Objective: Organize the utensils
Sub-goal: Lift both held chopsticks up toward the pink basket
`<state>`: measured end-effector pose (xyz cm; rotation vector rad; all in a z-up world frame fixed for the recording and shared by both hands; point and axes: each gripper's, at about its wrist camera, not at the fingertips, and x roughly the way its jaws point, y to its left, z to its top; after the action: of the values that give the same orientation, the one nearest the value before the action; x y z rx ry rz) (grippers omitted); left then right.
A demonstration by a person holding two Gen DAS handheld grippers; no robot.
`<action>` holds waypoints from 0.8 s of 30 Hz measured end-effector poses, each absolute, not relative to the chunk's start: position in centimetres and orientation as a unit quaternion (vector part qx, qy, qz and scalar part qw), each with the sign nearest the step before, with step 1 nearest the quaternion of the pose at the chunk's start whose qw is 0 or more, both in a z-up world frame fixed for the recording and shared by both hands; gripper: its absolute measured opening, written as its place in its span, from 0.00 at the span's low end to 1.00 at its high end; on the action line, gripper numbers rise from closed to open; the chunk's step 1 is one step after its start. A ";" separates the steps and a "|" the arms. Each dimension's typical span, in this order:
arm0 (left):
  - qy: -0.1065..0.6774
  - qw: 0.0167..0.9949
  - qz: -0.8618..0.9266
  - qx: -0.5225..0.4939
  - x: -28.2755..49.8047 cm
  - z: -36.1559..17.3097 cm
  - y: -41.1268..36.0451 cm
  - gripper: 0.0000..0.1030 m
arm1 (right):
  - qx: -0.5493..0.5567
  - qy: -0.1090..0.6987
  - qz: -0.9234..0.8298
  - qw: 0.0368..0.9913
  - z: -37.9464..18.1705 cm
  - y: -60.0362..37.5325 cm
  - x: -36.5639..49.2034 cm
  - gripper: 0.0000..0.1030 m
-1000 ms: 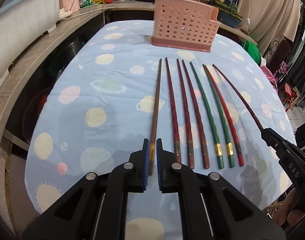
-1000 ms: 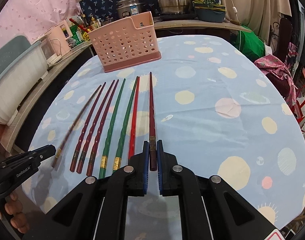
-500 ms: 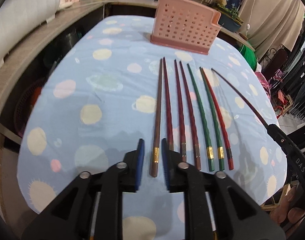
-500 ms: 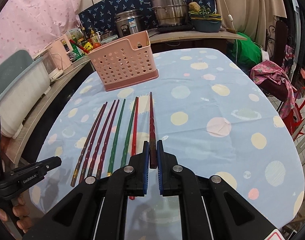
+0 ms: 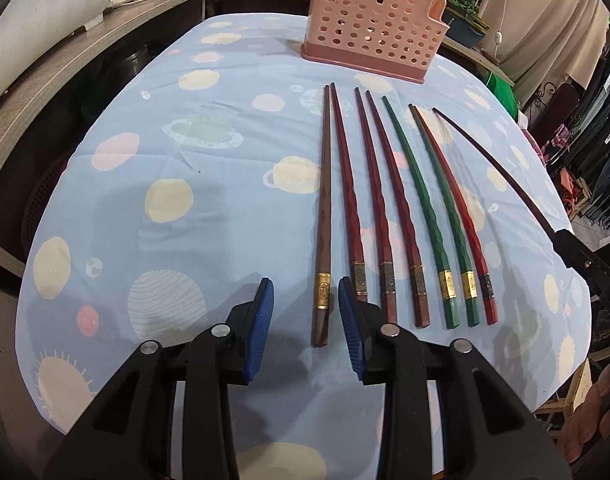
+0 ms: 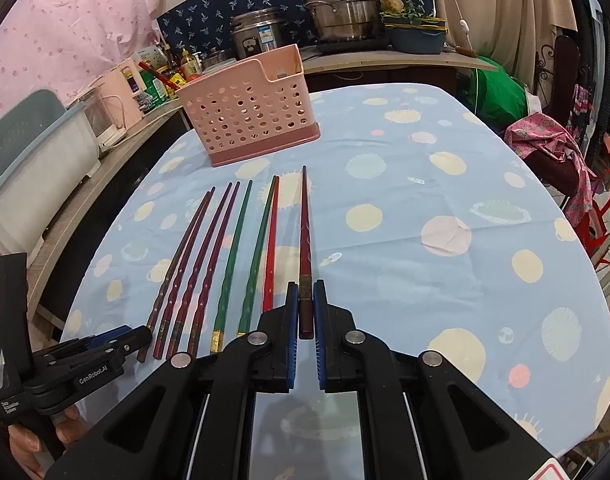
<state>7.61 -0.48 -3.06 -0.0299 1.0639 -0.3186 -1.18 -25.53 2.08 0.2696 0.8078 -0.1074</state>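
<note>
At lower centre, the left gripper (image 5: pixel 303 320) has just opened, releasing the brown chopstick (image 5: pixel 323 216); the right gripper (image 6: pixel 303 322) clamps a dark chopstick (image 6: pixel 304 248), basket-bound probably.

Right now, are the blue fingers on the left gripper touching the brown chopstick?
Apart. In the left wrist view the left gripper, whose fingers have just been opening, straddles the brown chopstick, with tablecloth showing on both sides of it.

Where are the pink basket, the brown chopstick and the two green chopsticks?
Pink basket (image 5: pixel 369 20): left wrist view, perforated front wall.
Brown chopstick (image 5: pixel 323 216): left wrist view, middle of the shaft.
Green chopsticks (image 5: pixel 419 196): left wrist view, shaft of the left one.
</note>
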 end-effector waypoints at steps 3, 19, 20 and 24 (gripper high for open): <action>0.503 0.851 -0.153 -0.005 7.5 -3.1 -0.7 0.22 | 0.131 0.393 -0.052 0.909 2.0 -25.5 -1.1 0.07; 0.496 0.852 -0.169 -0.008 7.6 -0.3 -0.7 0.07 | 0.129 0.386 -0.052 0.912 2.4 -25.5 -1.3 0.07; 0.491 0.854 -0.170 -0.008 7.6 0.4 -0.7 0.07 | 0.130 0.385 -0.052 0.912 2.7 -25.6 -1.3 0.07; 0.475 0.863 -0.173 -0.009 8.0 2.8 -0.5 0.07 | 0.139 0.376 -0.050 0.915 3.9 -26.2 -1.2 0.07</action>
<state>8.03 -0.47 2.77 -0.0187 0.9961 -0.3622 -1.21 -26.19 3.87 0.2872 0.7745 -0.1036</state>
